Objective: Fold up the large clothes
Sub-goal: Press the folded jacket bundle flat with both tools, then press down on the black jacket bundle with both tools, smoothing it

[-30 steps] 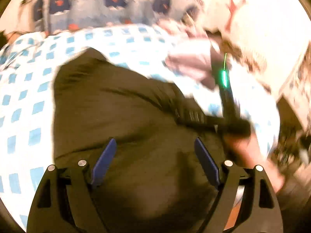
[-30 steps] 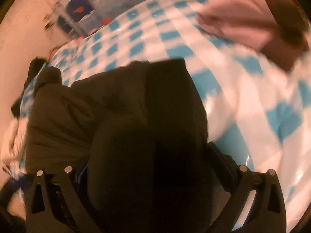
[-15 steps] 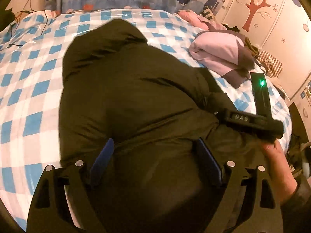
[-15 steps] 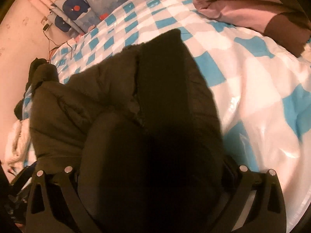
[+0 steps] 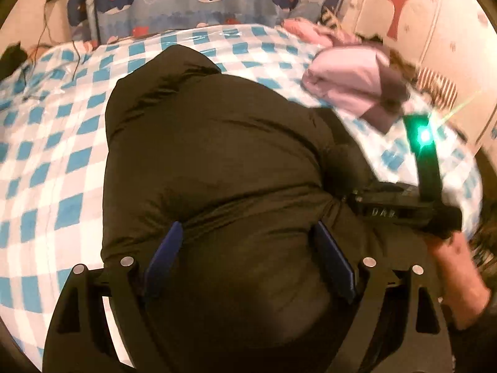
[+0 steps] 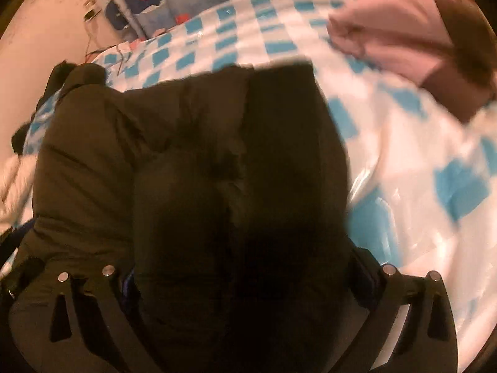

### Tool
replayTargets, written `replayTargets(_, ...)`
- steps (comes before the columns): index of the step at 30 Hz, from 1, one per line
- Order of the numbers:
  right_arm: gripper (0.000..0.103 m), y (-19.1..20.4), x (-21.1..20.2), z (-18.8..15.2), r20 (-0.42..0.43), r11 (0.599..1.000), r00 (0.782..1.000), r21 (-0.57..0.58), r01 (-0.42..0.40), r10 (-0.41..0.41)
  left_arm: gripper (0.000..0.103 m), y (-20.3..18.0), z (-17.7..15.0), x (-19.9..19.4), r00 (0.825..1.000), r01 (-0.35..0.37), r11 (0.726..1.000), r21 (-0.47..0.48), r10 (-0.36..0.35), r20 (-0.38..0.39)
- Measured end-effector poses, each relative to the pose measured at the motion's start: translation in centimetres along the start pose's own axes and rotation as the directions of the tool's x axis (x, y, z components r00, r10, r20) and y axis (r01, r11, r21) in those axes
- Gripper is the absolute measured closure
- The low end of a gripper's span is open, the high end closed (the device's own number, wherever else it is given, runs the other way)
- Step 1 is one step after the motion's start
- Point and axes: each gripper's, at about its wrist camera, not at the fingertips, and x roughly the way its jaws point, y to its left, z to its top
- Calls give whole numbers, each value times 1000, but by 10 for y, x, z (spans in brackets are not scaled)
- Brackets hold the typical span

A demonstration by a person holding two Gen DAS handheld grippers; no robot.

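The bed [image 5: 43, 161] fills both views under a glossy blue-and-white checked sheet [image 6: 419, 143], and your dark puffy jacket [image 5: 211, 143] lies across its middle, already bundled into a thick lump with one end toward the whale curtain [image 5: 174, 3]. A folded pink garment [image 5: 348, 80] sits beyond it on the right, near but apart from the jacket. Your left gripper [image 5: 248, 255] is over the jacket's near end with its blue fingers [image 5: 164, 251] spread wide; padding bulges between them, yet they pinch nothing. Your right gripper [image 6: 245, 279] is buried in a raised flap of jacket, and its fingertips are hidden by fabric, so I cannot tell how far it is closed, though the flap seems to hang from it. The risk from here is the puffy fill: if you let the flap down without pressing, it will likely spring back open. The sheet looks slick, so a sideways push may slide the whole bundle instead of creasing it. Swing wide to the right and you could knock the pink garment.
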Motion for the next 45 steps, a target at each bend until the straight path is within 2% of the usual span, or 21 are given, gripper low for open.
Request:
replayTargets(4,6,3,-18,6,-32,1000,999,-6,19,-19,21,0,-4,-14,1000,-8,1000,15,8,-4)
replayTargets(7,6,2,-54,3,32,1000,999,0,-8,8,21,12,-13,-41,999,-2,1000,-5,2,34)
replayTargets(9,6,0,-70,2,63,1000,998,11,-21,20,21,33,-20,-53,998,40,996,-73,-37,44)
replayTargets(11,6,-6,-75,0,56,998,998,41,-39,37,21,68,-27,-58,994,106,972,-209,-97,53)
replayTargets(14,6,-12,-64,-3,25,997,999,70,-43,41,21,123,-39,-46,986,163,892,-422,-157,47)
replayTargets(16,6,-13,-48,-8,-15,991,997,113,-71,73,15,143,-45,-19,967,224,837,-499,-256,5)
replayTargets(17,6,-12,-37,-12,-39,986,994,140,-95,101,13,147,-49,-3,946,268,801,-535,-325,-13)
replayTargets(18,6,-11,-28,-17,-52,982,992,159,-104,113,12,149,-55,16,902,342,736,-584,-431,-15)
replayTargets(20,6,-5,-19,-23,-52,977,992,189,-104,116,12,144,-59,30,855,412,673,-614,-518,7)
replayTargets(21,6,-1,-18,-24,-47,977,993,189,-99,109,12,140,-56,28,857,419,688,-593,-515,8)
replayTargets(23,6,9,-17,-25,-40,973,990,195,-124,135,12,124,-48,11,860,449,747,-490,-510,10)
replayTargets(25,6,28,-16,-28,-29,970,986,186,-155,163,12,120,-45,-9,874,446,784,-431,-486,21)
replayTargets(31,6,140,0,-46,-33,943,943,61,-327,330,13,177,-77,-111,964,265,891,-368,-250,89)
replayTargets(34,6,207,24,-61,-118,942,939,-61,-331,322,12,228,-120,-130,989,131,889,-439,-148,-5)
replayTargets(36,6,234,35,-69,-151,941,946,-139,-308,288,12,263,-146,-130,984,116,835,-538,-170,-52)
replayTargets(37,6,238,36,-71,-155,940,948,-160,-303,279,13,284,-162,-137,986,112,790,-603,-164,-32)
replayTargets(38,6,237,37,-72,-162,939,946,-155,-306,281,13,294,-168,-145,990,107,777,-620,-139,-3)
replayTargets(39,6,234,36,-73,-168,940,944,-147,-308,283,13,299,-169,-153,994,100,781,-616,-105,27)
replayTargets(41,6,229,29,-71,-187,942,943,-144,-303,275,13,286,-155,-166,998,16,826,-563,25,65)
replayTargets(43,6,227,9,-66,-173,944,952,-172,-283,254,12,268,-133,-174,985,-63,880,-471,130,112)
replayTargets(45,6,228,-23,-61,-110,944,962,-192,-267,249,12,255,-108,-178,969,-117,898,-425,196,148)
